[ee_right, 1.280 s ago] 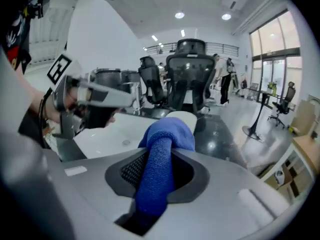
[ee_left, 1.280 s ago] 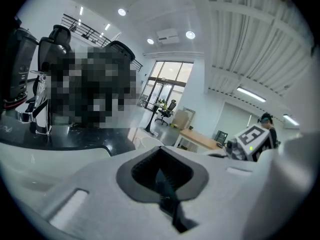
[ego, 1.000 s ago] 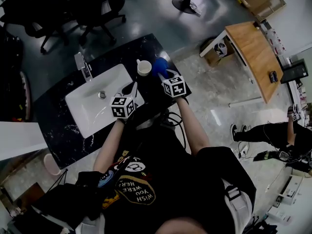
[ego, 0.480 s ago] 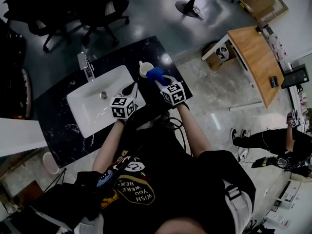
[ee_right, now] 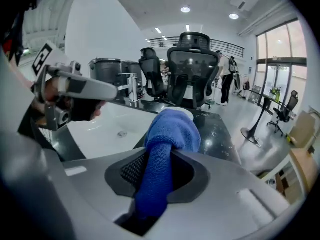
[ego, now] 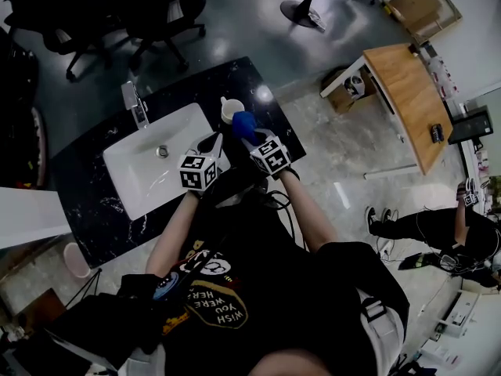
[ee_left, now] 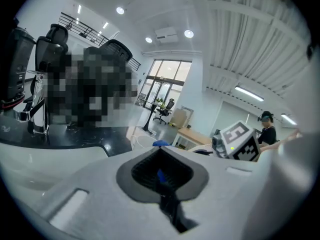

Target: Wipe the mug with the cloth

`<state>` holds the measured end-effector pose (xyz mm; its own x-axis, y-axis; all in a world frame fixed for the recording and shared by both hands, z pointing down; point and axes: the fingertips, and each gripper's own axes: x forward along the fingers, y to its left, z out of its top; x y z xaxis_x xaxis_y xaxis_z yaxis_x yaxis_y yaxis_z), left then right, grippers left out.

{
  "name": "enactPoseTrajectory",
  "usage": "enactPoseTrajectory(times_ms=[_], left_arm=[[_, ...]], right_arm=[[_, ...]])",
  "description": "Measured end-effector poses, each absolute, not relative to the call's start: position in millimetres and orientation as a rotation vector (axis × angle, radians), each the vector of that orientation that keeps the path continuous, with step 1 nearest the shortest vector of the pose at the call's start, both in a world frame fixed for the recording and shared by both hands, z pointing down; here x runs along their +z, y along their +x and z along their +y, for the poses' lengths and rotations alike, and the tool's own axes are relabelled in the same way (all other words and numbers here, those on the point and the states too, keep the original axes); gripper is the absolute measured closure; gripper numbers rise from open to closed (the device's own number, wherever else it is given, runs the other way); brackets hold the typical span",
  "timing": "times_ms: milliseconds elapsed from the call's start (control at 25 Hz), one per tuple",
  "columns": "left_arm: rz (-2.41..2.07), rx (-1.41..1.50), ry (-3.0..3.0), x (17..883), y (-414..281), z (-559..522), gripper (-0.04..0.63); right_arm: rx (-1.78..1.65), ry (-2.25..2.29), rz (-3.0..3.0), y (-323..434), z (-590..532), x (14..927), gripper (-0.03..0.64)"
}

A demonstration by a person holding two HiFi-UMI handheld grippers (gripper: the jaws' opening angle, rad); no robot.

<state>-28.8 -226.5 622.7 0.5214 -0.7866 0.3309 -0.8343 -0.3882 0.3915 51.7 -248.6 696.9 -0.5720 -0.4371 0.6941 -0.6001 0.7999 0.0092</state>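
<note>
A white mug [ego: 230, 108] stands on the black counter [ego: 94, 202], just right of the sink's far corner. My right gripper [ego: 252, 135] is shut on a bunched blue cloth [ego: 243, 121], which lies against the mug's near right side. In the right gripper view the cloth [ee_right: 172, 129] fills the jaws of the right gripper [ee_right: 160, 156] and hides most of the mug; only its rim [ee_right: 189, 113] shows. My left gripper [ego: 213, 142] hovers over the sink's right edge, left of the mug, its jaws together with nothing held. The left gripper [ee_left: 161, 169] is level.
A white sink [ego: 149, 178] with a chrome faucet [ego: 133, 104] is set into the counter left of the mug. The counter's right edge [ego: 286, 128] runs close by the mug. Office chairs [ego: 149, 14] stand beyond, and a wooden desk [ego: 407, 92] at the right.
My right gripper has carried the cloth left and a little down, from the mug's right side to against it. The left gripper has stayed put.
</note>
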Motion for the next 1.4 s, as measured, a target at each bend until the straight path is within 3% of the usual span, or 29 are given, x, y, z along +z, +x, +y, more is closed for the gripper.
enactPoseTrajectory(times_ms=[360, 720, 1000, 1400], left_arm=[[-1.323, 0.118, 2.244, 624.1, -30.3, -226.3, 0.591], [-1.319, 0.124, 2.237, 627.8, -33.0, -223.9, 0.591], [-1.296, 0.132, 2.245, 628.8, -25.7, -223.2, 0.591], [-1.29, 0.148, 2.239, 629.6, -25.4, -220.1, 0.591]], right_arm=[[0.366, 1.027, -2.219, 78.7, -312.0, 670.7, 0.531], [0.224, 0.715, -2.255, 46.9, -222.5, 698.0, 0.531], [0.352, 1.032, -2.264, 77.4, -307.0, 659.2, 0.531], [0.371, 0.695, -2.286, 51.3, -224.8, 704.5, 0.531]])
